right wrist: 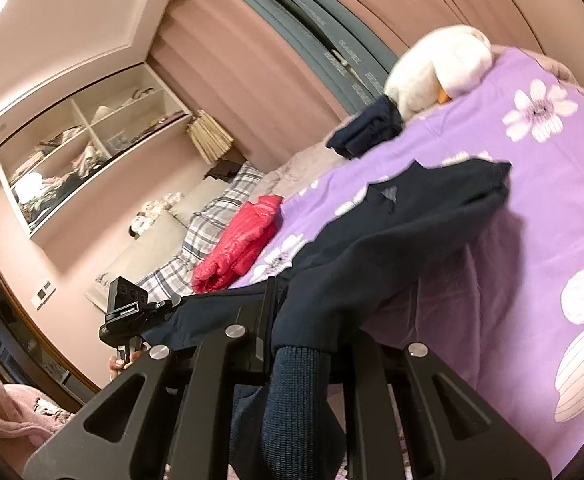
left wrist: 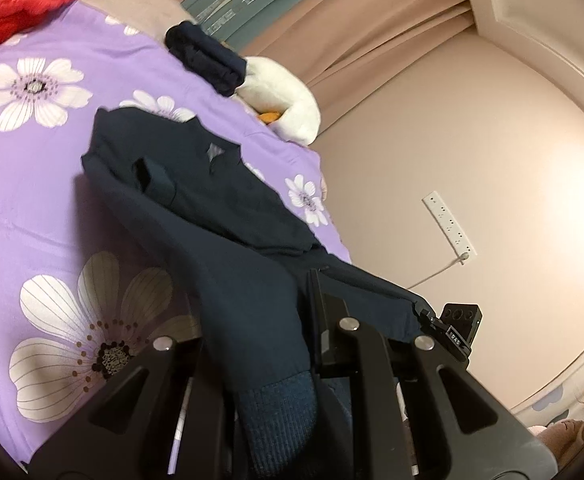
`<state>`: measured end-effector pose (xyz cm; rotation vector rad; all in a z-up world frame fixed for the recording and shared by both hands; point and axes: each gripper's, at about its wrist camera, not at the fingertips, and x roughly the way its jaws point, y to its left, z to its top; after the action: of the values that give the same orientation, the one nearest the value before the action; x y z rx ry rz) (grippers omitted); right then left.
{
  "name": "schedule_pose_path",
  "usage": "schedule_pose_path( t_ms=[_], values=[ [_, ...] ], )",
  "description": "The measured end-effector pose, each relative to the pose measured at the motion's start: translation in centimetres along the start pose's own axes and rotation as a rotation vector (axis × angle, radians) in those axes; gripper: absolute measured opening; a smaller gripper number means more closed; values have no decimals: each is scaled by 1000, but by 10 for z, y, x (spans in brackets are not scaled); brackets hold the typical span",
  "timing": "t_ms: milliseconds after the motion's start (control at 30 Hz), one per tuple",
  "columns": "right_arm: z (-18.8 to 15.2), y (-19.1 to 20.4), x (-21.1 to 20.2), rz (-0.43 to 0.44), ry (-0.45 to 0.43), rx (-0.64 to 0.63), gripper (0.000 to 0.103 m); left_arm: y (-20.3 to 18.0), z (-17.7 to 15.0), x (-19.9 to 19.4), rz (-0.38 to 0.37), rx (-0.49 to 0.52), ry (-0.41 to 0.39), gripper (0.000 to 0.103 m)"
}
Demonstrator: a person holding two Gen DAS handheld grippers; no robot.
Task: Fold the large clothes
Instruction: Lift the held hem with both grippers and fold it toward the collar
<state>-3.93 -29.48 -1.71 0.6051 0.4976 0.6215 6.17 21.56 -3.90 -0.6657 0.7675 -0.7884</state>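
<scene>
From the left wrist, the left gripper (left wrist: pixel 311 300) tilts a little down and pinches the hem of the dark blue sweater (left wrist: pixel 212 184), whose top lies on the purple bed (left wrist: pixel 44 200). From the right wrist, the right gripper (right wrist: pixel 270 304) tilts the same way, clamped on the sweater's hem too.

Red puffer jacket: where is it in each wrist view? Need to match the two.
Left wrist: red puffer jacket in the top left corner, at the far edge of the purple floral bedcover.
Right wrist: red puffer jacket left of centre, between the plaid pillows and the bedcover.
Shared landmark: white plush toy beside the small folded dark garment.
</scene>
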Motion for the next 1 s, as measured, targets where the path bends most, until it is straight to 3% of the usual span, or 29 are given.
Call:
schedule_pose_path(
  t_ms=[733,1000],
  values=[
    [27,77,-66,158,-177,-241,13,-87,-6,-86,-132,181,-158,12],
    [41,71,-65,156,-244,-223,13,-89,5,-91,-136,185,-204,13]
  ],
)
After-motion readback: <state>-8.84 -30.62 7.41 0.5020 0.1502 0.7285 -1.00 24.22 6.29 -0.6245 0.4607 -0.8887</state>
